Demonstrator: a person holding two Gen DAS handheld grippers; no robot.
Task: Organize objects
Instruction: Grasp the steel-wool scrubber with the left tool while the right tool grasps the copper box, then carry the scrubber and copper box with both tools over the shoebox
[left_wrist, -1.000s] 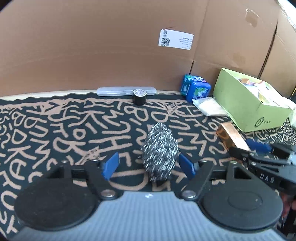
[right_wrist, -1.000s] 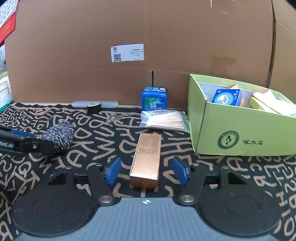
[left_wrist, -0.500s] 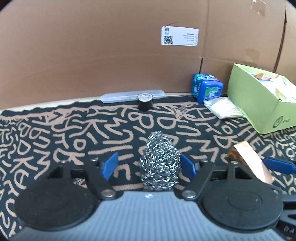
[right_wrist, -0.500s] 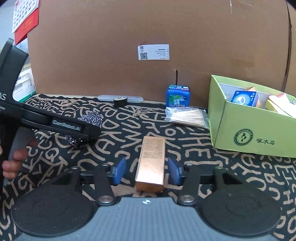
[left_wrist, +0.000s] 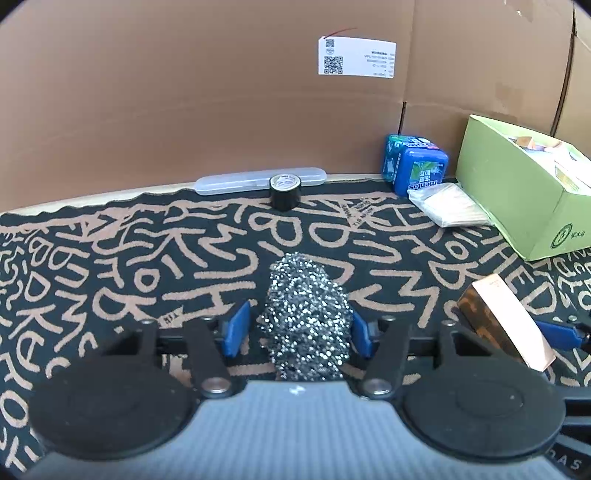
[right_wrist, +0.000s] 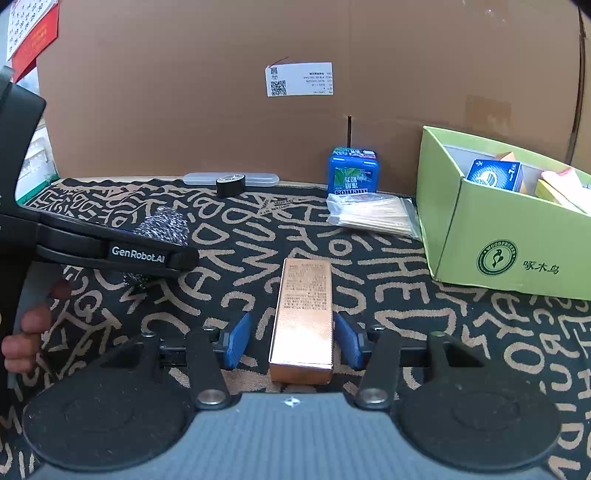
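Observation:
A steel wool scourer (left_wrist: 306, 321) lies on the patterned rug (left_wrist: 147, 258) between the pads of my left gripper (left_wrist: 299, 328). Its jaws are closing: the right pad touches the scourer and a thin gap shows at the left pad. A copper-coloured box (right_wrist: 303, 314) lies lengthwise between the pads of my right gripper (right_wrist: 293, 339). It sits against the right pad, with a strip of rug showing at the left pad. In the right wrist view the left gripper's finger (right_wrist: 147, 254) crosses the scourer (right_wrist: 166, 225), and a hand (right_wrist: 26, 332) holds it.
A green cardboard box (right_wrist: 480, 229) with packets inside stands at the right. A blue mint tub (right_wrist: 352, 170), a bag of toothpicks (right_wrist: 373, 216), a black tape roll (left_wrist: 284, 192) and a clear case (left_wrist: 236, 181) line the cardboard wall (left_wrist: 184, 92).
The left gripper slid forward around the scourer and its pads narrowed. The right gripper's pads drew in towards the copper box. The left gripper came into the right wrist view.

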